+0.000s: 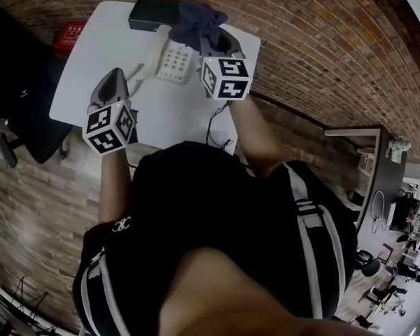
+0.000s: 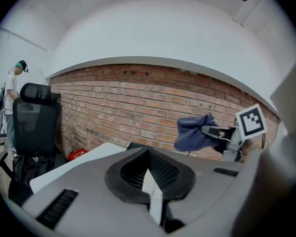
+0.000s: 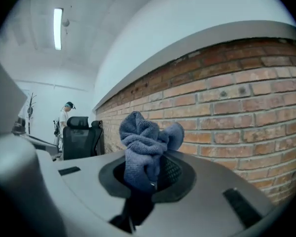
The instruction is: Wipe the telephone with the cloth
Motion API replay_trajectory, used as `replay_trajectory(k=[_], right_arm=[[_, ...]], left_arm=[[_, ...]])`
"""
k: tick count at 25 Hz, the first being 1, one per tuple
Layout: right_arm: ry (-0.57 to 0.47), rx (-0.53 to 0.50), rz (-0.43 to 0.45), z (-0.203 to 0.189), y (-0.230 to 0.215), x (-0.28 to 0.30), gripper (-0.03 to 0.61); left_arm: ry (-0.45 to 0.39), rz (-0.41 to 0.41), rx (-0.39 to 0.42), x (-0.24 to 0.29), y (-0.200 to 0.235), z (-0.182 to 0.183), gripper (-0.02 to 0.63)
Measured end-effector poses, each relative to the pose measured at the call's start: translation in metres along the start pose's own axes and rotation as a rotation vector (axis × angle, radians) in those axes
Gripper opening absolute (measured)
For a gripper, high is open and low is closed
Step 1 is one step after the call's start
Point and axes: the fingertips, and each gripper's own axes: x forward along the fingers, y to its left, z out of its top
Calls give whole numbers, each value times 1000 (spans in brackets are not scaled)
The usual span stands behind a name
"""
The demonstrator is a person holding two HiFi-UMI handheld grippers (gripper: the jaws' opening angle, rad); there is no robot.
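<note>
One white telephone (image 1: 169, 60) on one bench (image 1: 169, 112), one blue cloth (image 1: 196, 21) clamped in right gripper (image 1: 211, 39) jaws, left gripper (image 1: 113, 77) jaws closed on nothing, one black box (image 1: 152, 14) behind.

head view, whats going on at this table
A person holds a gripper in each hand over a white table. The right gripper is shut on a blue cloth, held above the telephone. The left gripper is shut on nothing, left of the telephone. Whether the cloth touches it is unclear.

The cloth (image 3: 143, 142) looks soft terry, the telephone (image 1: 171, 61) smooth plastic, the wall (image 3: 227, 112) rough brick.
</note>
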Motion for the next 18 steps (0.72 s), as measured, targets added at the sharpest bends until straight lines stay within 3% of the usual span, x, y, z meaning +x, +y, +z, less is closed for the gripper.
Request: replay_trajectory(k=[6,18], right_arm=[[-137,0,-26,13,2,-58,38],[-118,-47,-29,0,14,-63,38]], left_arm=[[-17,-9,34,3,-6,11,-8],[-39,-69,63,4,-22,13,-6]])
